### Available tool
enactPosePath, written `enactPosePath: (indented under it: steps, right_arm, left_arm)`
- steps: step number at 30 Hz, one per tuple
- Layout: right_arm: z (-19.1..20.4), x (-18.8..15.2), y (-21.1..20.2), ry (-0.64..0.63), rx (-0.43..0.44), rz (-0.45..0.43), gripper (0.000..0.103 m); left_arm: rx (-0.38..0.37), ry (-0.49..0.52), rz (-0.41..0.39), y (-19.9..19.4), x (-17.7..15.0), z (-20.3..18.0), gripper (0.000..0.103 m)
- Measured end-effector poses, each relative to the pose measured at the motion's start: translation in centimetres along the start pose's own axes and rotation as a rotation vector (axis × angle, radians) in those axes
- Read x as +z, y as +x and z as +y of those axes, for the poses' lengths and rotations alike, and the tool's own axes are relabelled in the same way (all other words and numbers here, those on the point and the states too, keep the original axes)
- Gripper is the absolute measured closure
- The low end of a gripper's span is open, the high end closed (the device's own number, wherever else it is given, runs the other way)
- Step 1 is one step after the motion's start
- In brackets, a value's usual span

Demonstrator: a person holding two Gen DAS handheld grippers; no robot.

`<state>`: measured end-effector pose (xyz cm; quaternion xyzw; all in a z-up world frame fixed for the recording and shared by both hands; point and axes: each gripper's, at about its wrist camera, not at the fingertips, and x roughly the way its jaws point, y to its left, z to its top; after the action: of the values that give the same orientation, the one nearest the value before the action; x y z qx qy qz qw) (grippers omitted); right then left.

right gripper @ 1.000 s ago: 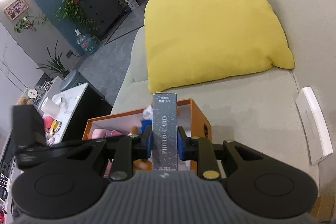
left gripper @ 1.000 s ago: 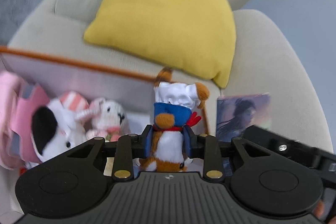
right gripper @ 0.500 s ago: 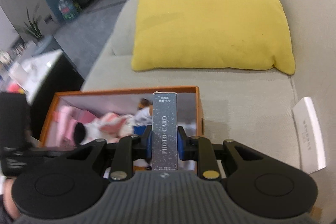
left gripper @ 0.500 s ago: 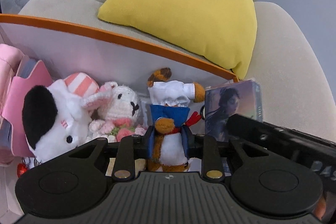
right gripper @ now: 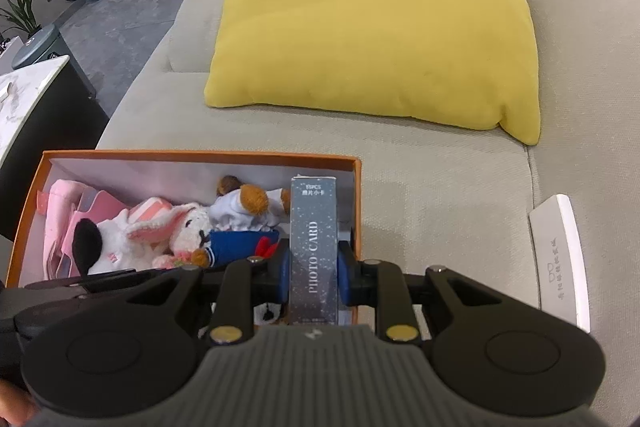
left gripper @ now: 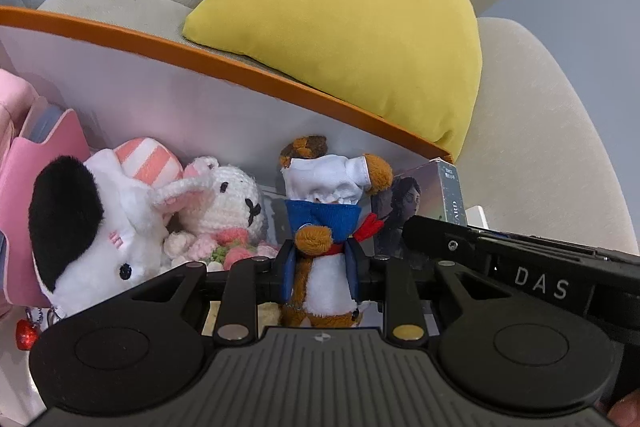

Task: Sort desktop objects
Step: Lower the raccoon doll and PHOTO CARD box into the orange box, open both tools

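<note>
Left wrist view: left gripper [left gripper: 320,273] clamps a small brown-and-white plush toy [left gripper: 324,227] in white top and blue scarf, blue pads pressing its body on both sides. The jaws have just been closing a little, with the toy between them. The toy hangs inside the orange box [left gripper: 256,77], close to its white inner wall. Left of it, a crocheted white bunny [left gripper: 228,203] touches a white plush dog with a black ear [left gripper: 88,227]; a pink-striped plush piece [left gripper: 146,159] sits behind them. A pink pouch [left gripper: 24,163] fills the box's left end, with a red heart charm [left gripper: 26,334] at the lower left. On the right, the right gripper's black body [left gripper: 532,275] crosses in front of the photo card box [left gripper: 424,195], partly blocking it. A yellow cushion [left gripper: 348,15] lies on the beige sofa [left gripper: 552,147] behind the box.

Right wrist view: right gripper [right gripper: 314,277] grips the upright photo card box [right gripper: 314,247], pads tight on its narrow sides, over the orange box's [right gripper: 200,155] right end, just inside the right wall. The plush toy [right gripper: 244,219], the bunny [right gripper: 188,227], the dog [right gripper: 104,243] and the pouch [right gripper: 64,219] crowd the rest of the box. The left gripper's black body [right gripper: 80,287] covers the box's near edge. A white flat item [right gripper: 560,259] lies on the sofa [right gripper: 440,195] to the right, well apart. The yellow cushion [right gripper: 372,19] is behind.
</note>
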<state>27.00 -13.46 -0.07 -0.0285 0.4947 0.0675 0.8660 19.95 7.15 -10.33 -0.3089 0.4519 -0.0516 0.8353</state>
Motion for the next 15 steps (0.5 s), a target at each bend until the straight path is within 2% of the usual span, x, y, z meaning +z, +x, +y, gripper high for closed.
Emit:
enactPosePath:
  steps: [8, 10, 15]
  right_arm:
    - [0.2, 0.1, -0.1, 0.006, -0.012, -0.011, 0.078]
    - [0.1, 0.2, -0.1, 0.018, -0.006, -0.011, 0.074]
    - [0.1, -0.1, -0.5, 0.022, 0.008, -0.034, 0.074]
  left_arm:
    - [-0.012, 0.009, -0.017, 0.5, -0.2, 0.3, 0.074]
    - [-0.015, 0.012, -0.016, 0.8, -0.2, 0.5, 0.074]
    - [0.011, 0.042, -0.010, 1.0, -0.3, 0.0, 0.074]
